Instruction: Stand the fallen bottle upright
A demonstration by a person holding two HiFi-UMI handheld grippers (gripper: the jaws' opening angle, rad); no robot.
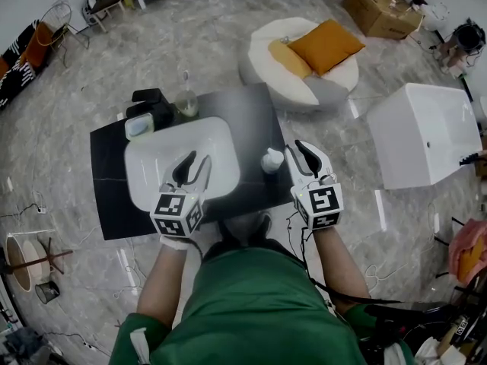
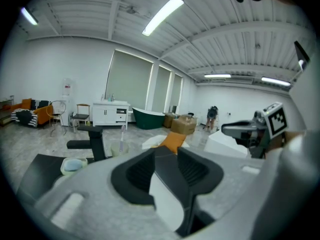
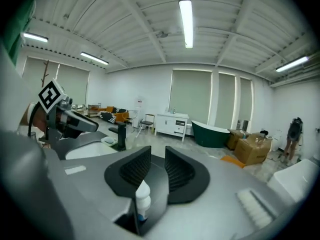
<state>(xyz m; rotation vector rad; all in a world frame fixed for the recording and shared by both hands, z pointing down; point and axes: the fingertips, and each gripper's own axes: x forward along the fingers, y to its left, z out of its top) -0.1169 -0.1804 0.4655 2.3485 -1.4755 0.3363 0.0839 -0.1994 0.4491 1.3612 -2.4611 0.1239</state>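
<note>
Ahead of the left gripper [image 1: 198,160], the faucet [image 1: 156,106], soap dish [image 1: 139,127] and cup [image 1: 187,106] close the way. The bottle [image 1: 272,160] stands just left of the right gripper [image 1: 297,150]; ahead of that gripper the black counter [image 1: 251,120] is free.

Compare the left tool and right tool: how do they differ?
The left tool is over the white sink; the right tool is beside the bottle on the black counter. The right tool's view shows the bottle through its gap; the left tool's does not. Both are open, holding nothing.
</note>
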